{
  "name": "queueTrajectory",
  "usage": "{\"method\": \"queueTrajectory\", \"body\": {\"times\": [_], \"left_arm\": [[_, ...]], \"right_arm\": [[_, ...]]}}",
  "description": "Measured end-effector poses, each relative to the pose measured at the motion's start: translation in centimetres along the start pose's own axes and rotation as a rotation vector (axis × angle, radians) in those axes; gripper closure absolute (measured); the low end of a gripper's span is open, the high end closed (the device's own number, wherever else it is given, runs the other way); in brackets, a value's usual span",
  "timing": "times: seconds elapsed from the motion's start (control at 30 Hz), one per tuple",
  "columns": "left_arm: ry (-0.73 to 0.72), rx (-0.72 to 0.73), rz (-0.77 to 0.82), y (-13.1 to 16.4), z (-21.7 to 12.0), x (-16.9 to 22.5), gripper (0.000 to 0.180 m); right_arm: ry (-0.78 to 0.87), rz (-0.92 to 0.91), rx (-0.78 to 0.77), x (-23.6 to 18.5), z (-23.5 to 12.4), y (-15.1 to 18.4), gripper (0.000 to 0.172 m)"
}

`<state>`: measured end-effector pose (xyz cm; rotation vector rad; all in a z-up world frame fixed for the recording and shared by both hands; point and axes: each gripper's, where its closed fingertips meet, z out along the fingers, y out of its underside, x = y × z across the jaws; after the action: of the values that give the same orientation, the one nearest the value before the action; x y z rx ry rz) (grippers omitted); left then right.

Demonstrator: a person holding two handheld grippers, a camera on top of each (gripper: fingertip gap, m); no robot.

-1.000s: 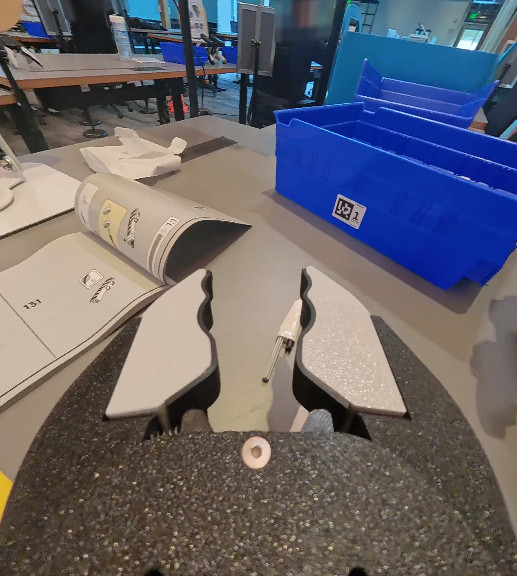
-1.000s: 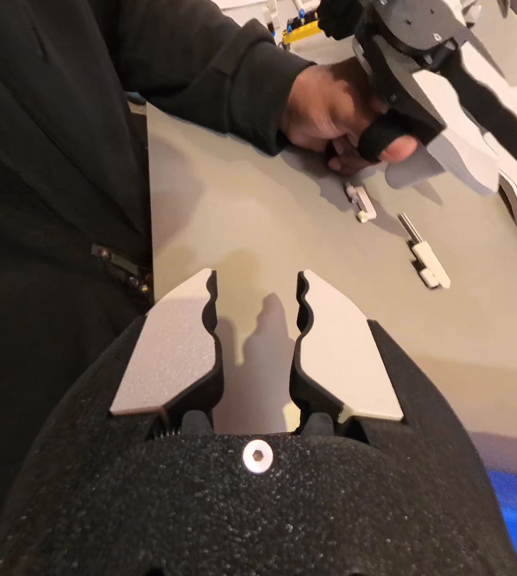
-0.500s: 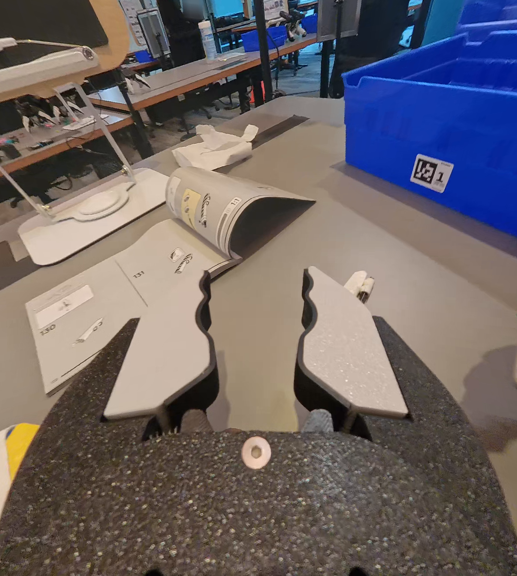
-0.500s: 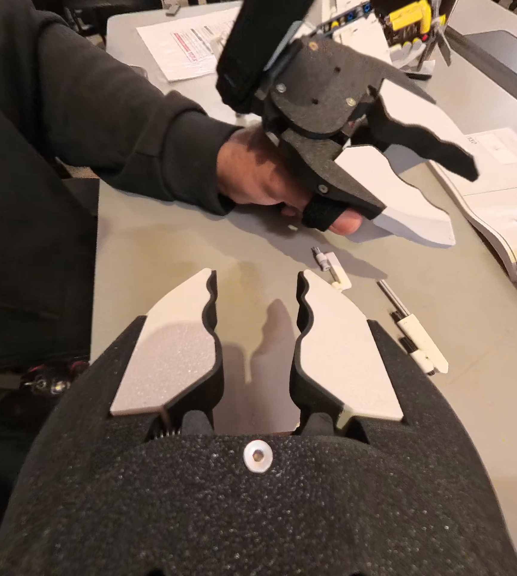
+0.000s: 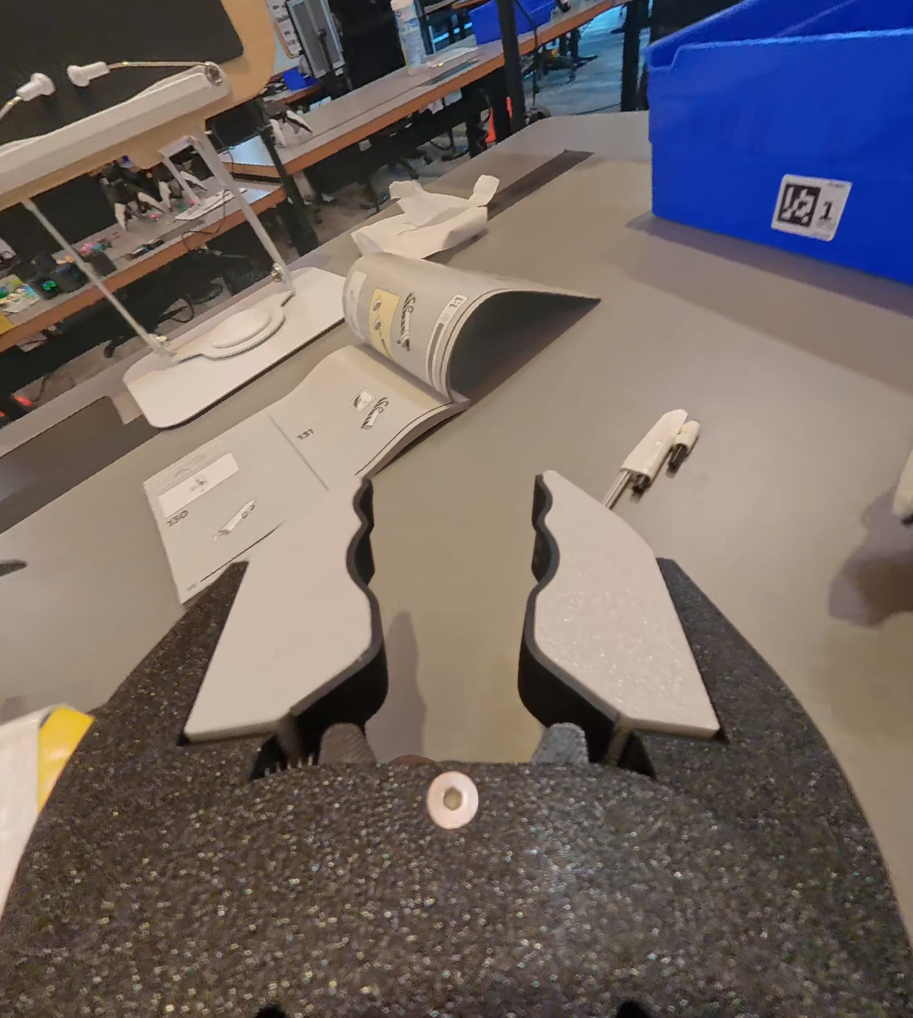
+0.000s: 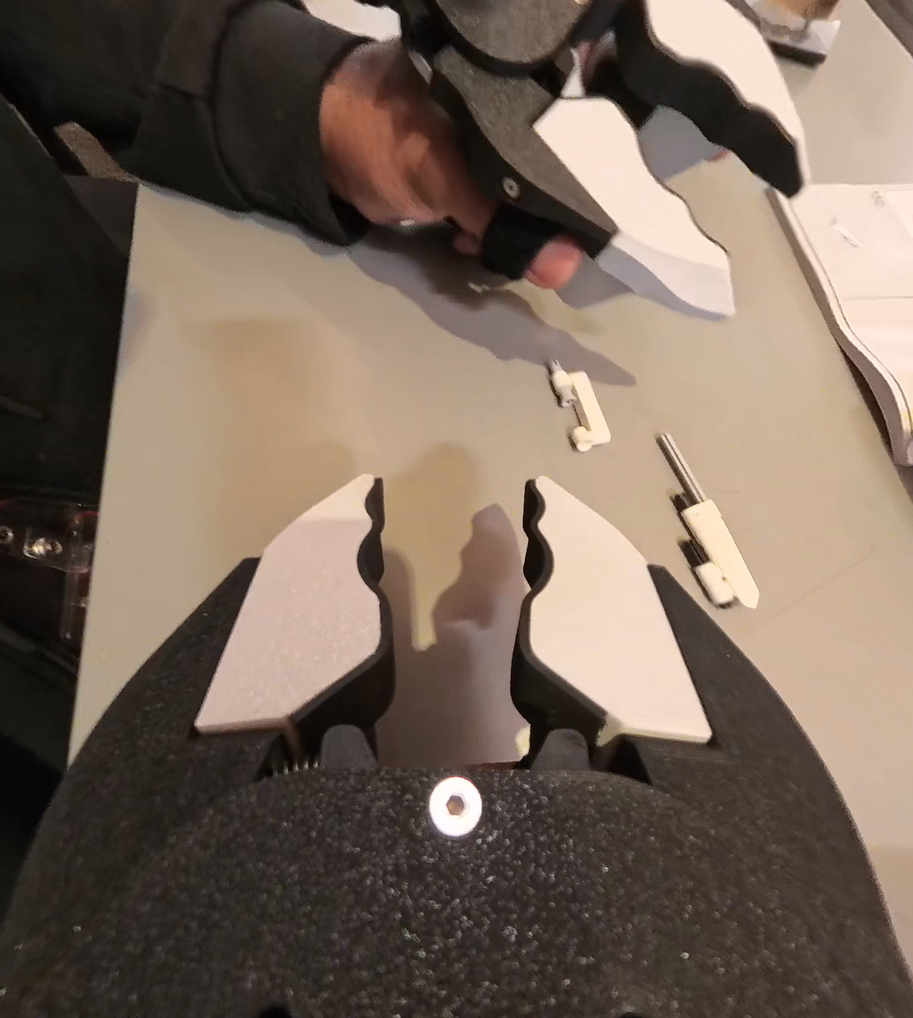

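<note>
left gripper (image 5: 451,490) hovers over the grey table (image 5: 718,352), fingers wide apart, nothing btwn them, just bare tabletop. nearest thing: a small white part w/ a metal rod (image 5: 650,457), lying flat just beyond and to the right of its right fingertip, not touching. ahead-left lies an open instruction booklet (image 5: 300,457), one page curled up. past it a crumpled white tissue (image 5: 432,220) and a white lamp-like stand (image 5: 223,352) w/ a flat base.

containers: a blue plastic bin (image 5: 807,143) sits at the far right of the table, well apart from the left gripper, w/ a white tag w/ a black-and-white marker on its front wall. its inside can't be seen from here, so contents unknown. near left corner: a yellow-and-white item (image 5: 2,782), cut off by the frame edge, unclear what it is.

right gripper (image 6: 451,485) is also parted, fingers apart w/ only table and shadow btwn them. to its right lies the same white part w/ rod (image 6: 710,534), near but not touching. a second, smaller white part (image 6: 581,402) lies farther ahead. beyond that the person's hand (image 6: 416,154), in a black sleeve, holds the left gripper above the table. the booklet's edge shows at far right.
</note>
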<state>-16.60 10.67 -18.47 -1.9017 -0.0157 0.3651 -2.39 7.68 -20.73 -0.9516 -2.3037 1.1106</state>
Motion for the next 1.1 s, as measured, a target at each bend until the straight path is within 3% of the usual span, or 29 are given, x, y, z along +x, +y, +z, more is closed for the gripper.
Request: {"method": "queueTrajectory", "body": {"times": [0.2, 0.47, 0.6, 0.73, 0.9, 1.1], "left_arm": [[0.007, 0.017, 0.004, 0.3, -1.3, 0.4, 0.127], [0.115, 0.088, 0.008, -2.2, -0.9, 4.5, 0.126], [0.114, 0.135, -0.017, -4.5, 0.9, 5.5, 0.126], [0.014, 0.132, -0.069, -5.9, 4.3, 2.8, 0.125], [-0.056, 0.042, -0.092, -4.7, 7.9, 0.2, 0.125], [-0.041, 0.003, 0.011, -3.3, 10.4, -1.3, 0.121]], "right_arm": [[0.066, 0.056, 0.014, 2.9, -1.1, 1.2, 0.124], [0.250, 0.318, 0.238, 9.1, -1.8, -2.6, 0.121], [0.366, 0.571, 0.370, 14.4, -2.5, -4.2, 0.115], [0.487, 0.752, 0.402, 19.8, -2.4, -3.7, 0.110], [0.659, 0.730, 0.343, 24.2, -2.7, -1.3, 0.104], [0.627, 0.721, 0.321, 24.8, -2.2, 1.6, 0.104]]}}
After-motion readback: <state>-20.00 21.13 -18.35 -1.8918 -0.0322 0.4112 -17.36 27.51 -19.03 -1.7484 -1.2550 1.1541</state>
